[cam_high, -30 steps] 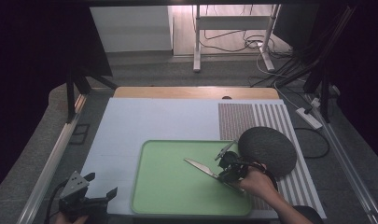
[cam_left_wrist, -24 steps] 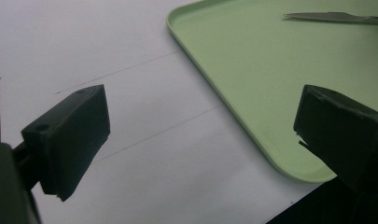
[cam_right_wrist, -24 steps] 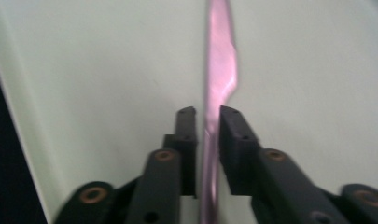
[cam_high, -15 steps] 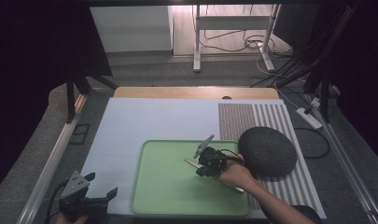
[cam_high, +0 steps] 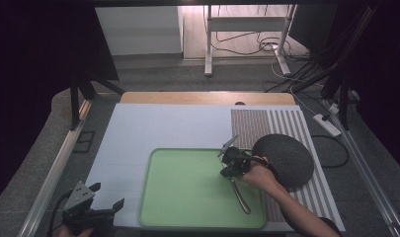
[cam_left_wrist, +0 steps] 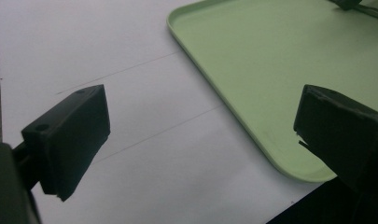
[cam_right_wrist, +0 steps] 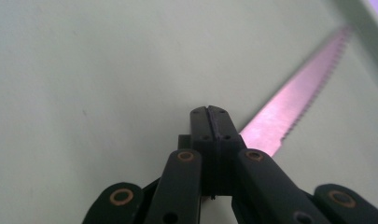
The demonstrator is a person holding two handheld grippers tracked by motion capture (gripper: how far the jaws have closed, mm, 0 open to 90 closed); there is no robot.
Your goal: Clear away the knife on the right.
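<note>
On the pale green plastic tray (cam_high: 187, 192), the right gripper's (cam_right_wrist: 210, 116) empty, closed jaws could nudge the serrated steel knife (cam_right_wrist: 289, 116) askew.

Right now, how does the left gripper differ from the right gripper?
The left gripper has its jaws wide apart with nothing between them, while the right gripper has its jaws pressed together. The left gripper points at the white mat beside the corner of the green tray. The right gripper is over the tray itself, next to a serrated knife lying there. Both have black jaws.
</note>
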